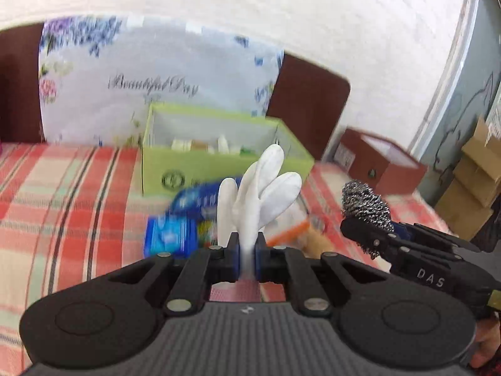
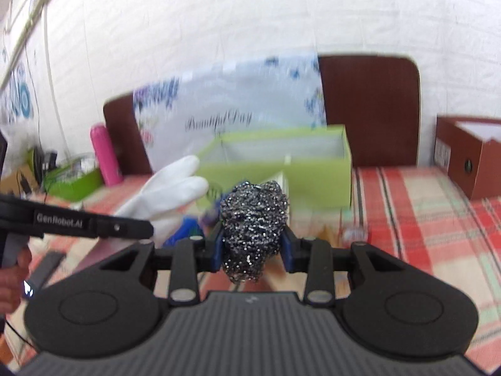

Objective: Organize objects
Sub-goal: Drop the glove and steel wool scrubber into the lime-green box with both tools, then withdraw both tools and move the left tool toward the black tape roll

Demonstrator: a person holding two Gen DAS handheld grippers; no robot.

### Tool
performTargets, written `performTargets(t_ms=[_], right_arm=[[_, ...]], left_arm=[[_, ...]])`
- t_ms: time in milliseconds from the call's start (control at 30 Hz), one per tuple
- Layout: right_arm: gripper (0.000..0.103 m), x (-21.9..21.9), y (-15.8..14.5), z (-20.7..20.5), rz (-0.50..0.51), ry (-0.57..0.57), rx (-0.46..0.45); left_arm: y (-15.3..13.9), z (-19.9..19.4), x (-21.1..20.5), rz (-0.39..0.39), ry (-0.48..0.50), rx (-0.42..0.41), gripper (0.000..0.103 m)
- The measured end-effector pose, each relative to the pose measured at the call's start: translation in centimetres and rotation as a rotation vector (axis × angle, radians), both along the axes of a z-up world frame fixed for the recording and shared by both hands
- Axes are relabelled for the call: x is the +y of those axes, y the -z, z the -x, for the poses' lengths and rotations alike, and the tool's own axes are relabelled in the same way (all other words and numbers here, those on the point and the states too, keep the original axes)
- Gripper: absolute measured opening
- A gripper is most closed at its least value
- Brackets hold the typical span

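A white glove (image 1: 260, 194) hangs pinched in your left gripper (image 1: 247, 257) while the right gripper (image 2: 253, 250) squeezes a steel-wool scourer (image 2: 253, 228), both held above the plaid-covered table (image 1: 62, 219). Carry each over the open green box (image 1: 219, 153) just ahead, clear its near rim, then release one at a time.
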State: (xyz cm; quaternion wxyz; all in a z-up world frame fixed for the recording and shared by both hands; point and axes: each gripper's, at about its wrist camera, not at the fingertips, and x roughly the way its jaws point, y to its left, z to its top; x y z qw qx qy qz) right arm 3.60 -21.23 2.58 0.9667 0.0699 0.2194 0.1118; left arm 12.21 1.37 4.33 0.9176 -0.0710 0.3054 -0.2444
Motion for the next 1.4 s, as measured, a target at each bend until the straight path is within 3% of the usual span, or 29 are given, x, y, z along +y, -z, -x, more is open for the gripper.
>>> performTargets(t_ms=[133,267,433,633,700,733,767,900,1100,1400], right_arm=[[0.035,-1.2,-3.5,-3.9,-0.012,0.007,-0.081],[0.035,-1.1,-5.2,-9.0,0.044,0.039,-0.100],[0.035,-1.5,-3.7,-15.5,0.072,0.084,-0.045],[0.039,-2.6,0.2,-21.7,0.105,0.130,0.037],[0.054,-2.7,1.5,-23.0,0.111,0.126,0.069],[0.070,-2.8,2.1,-23.5,0.122,0.140,0.070],[0.079,-2.7,2.5,-23.6,0.137,0.156,0.059],[0.099,-2.6,3.5,-23.7,0.179,0.157,0.034],[0.102,-2.5,3.1,-23.4,0.197,0.160,0.049],[0.103,-2.1,-1.4,-18.9,0.173,0.149,-0.009]], left_arm=[[-2.6,-3.7,-0.7,0.006,-0.043,-0.042,0.008],[-3.8,-8.5,-1.4,0.024,-0.105,-0.030,0.008],[-3.8,-13.9,-2.2,-0.008,-0.157,-0.023,0.008],[-1.4,-18.8,-2.6,-0.032,-0.191,-0.006,0.009],[-0.2,-19.6,-2.7,-0.071,-0.216,-0.035,0.045],[0.5,-20.0,-2.8,-0.101,-0.235,-0.025,0.080],[1.3,-20.3,-2.7,-0.121,-0.259,-0.022,0.089],[3.8,-21.3,-2.0,-0.147,-0.263,0.035,0.089],[3.7,-20.4,-1.7,-0.152,-0.267,0.036,0.089],[-1.5,-14.5,-2.3,-0.117,-0.242,-0.041,0.089]])
